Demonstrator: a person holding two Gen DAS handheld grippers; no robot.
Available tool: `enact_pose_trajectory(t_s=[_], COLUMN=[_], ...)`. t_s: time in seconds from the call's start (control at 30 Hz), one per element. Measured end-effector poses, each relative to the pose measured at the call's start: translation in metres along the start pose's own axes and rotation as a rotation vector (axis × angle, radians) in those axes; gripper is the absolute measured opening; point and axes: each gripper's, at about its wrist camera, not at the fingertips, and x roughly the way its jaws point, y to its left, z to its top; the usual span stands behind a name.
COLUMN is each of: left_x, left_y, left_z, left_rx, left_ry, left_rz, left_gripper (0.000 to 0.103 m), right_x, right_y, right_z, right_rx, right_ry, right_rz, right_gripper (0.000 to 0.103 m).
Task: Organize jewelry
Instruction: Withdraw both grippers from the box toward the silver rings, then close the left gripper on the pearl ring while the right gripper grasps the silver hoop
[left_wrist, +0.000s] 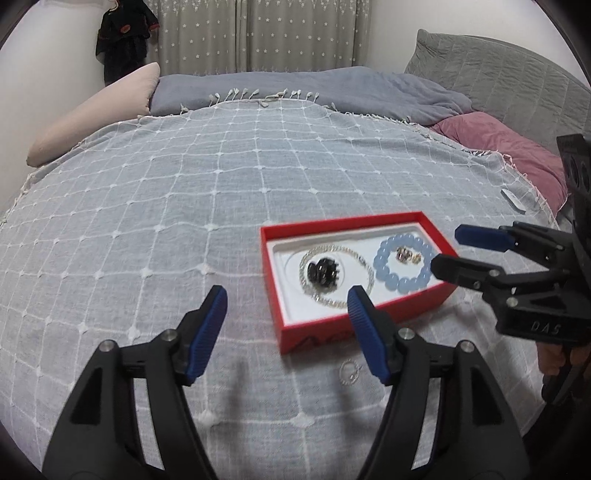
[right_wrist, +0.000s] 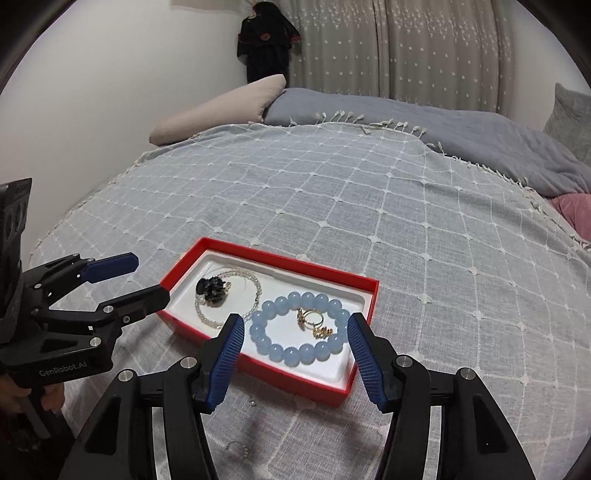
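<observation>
Checked grey bedspread (right_wrist: 369, 206): soft work surface under everything. Red jewellery box (right_wrist: 365, 286), lidless with white liner, at 12 o'clock of the right gripper (right_wrist: 295, 328) and 1 o'clock of the left gripper (left_wrist: 288, 306); probably the collecting tray. Blue bead bracelet (right_wrist: 275, 350), laid flat in the box's near end, ringing two gold rings (right_wrist: 314, 321) so the small pieces stay corralled. Pearl-like bead necklace (right_wrist: 255, 291), coiled in the far end around a black hair claw (right_wrist: 212, 288), likewise nested to save room. Small silvery ring-shaped piece (left_wrist: 349, 369), loose on the bedspread just outside the box, at 6 o'clock of it; seemingly the last item unstowed. Both grippers spread wide, pinching nothing, flanking the box.
</observation>
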Motion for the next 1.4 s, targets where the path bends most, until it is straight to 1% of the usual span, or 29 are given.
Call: enact_pose_trajectory(t_s=[0.07,0.17,0.23,0.43,0.57,0.67,0.87,0.97,1.03,1.13,1.3,1.4], left_x=[-0.004,-0.009,-0.011,-0.009,-0.004,0.001,0.01,0.012,0.013,0.015,0.018,0.02], left_y=[0.002,0.003,0.003,-0.001,-0.003,-0.005,-0.008,-0.01,-0.012,-0.016,-0.02,-0.022], left_z=[-0.004,-0.01,-0.016,-0.036,-0.049,-0.058,-0.073,-0.076,-0.076,-0.076,-0.074,-0.07], left_rx=[-0.002,0.001,0.011,0.041,0.059,0.083,0.142,0.154,0.163,0.176,0.183,0.181], left_ry=[-0.001,-0.001,0.005,0.045,0.053,0.057,0.073,0.087,0.099,0.115,0.107,0.103], left_rz=[-0.006,-0.022,-0.031,-0.043,-0.049,-0.053,-0.068,-0.092,-0.109,-0.132,-0.146,-0.161], left_gripper=[0.077,0.082,0.083,0.084,0.088,0.089,0.09,0.09,0.09,0.09,0.09,0.084], right_x=[-0.003,-0.01,-0.013,-0.02,-0.021,-0.02,-0.014,-0.005,-0.002,0.0,0.001,0.001], right_y=[0.003,0.008,0.009,0.012,0.013,0.013,0.016,0.019,0.022,0.022,0.02,0.02], right_z=[-0.004,-0.014,-0.021,-0.04,-0.053,-0.061,-0.088,-0.103,-0.108,-0.111,-0.109,-0.108], right_rx=[-0.011,-0.029,-0.038,-0.065,-0.085,-0.106,-0.172,-0.19,-0.201,-0.201,-0.177,-0.182], right_ry=[0.002,-0.001,-0.003,0.004,0.012,0.023,0.051,0.092,0.099,0.098,0.092,0.086], right_rz=[-0.003,-0.005,0.0,0.004,0.01,0.009,0.05,0.08,0.08,0.081,0.089,0.114], right_gripper=[0.06,0.065,0.071,0.077,0.08,0.081,0.083,0.084,0.084,0.084,0.084,0.083])
